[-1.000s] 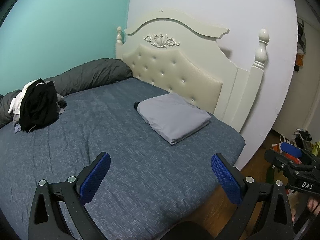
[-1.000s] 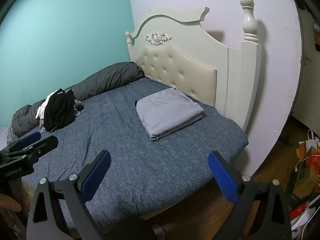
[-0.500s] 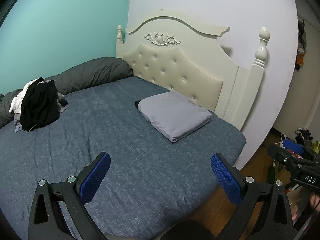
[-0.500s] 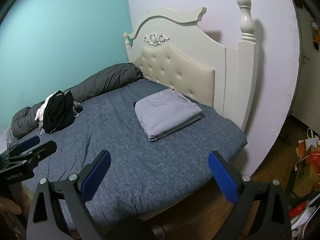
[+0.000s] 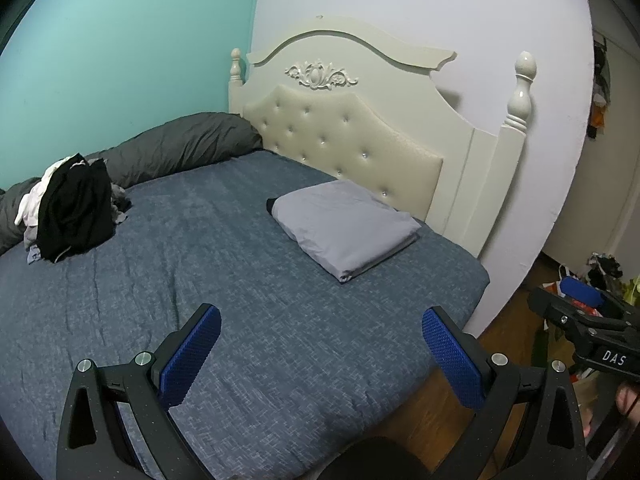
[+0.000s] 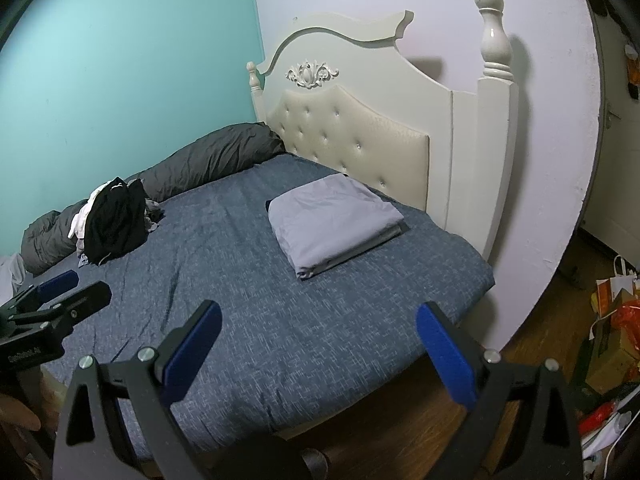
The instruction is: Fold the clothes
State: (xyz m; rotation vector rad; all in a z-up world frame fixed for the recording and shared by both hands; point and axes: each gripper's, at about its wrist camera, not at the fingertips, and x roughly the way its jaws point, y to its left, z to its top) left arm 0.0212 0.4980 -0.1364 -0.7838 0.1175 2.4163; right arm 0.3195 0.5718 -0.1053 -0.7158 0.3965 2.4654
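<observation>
A heap of unfolded clothes [image 5: 74, 210] [image 6: 114, 220], mostly black with white and grey pieces, lies at the far left of the bed. A folded light grey cloth [image 5: 344, 226] [image 6: 334, 224] rests flat near the headboard. My left gripper [image 5: 320, 354] hangs open over the bed's near edge with nothing between its blue pads. My right gripper [image 6: 318, 354] is also open and empty, held above the bed's near corner. Each gripper shows at the side of the other's view: the right one [image 5: 580, 312] and the left one [image 6: 56, 300].
The bed [image 5: 200, 280] has a blue-grey cover. A rolled dark grey duvet [image 5: 180, 148] lies along the teal wall. A cream tufted headboard [image 5: 344, 140] with posts stands behind. Bags and clutter [image 6: 612, 320] sit on the wooden floor at right.
Both grippers have drifted slightly, so the bed sits a little differently in view. Both stay open and empty, and the clothes have not moved.
</observation>
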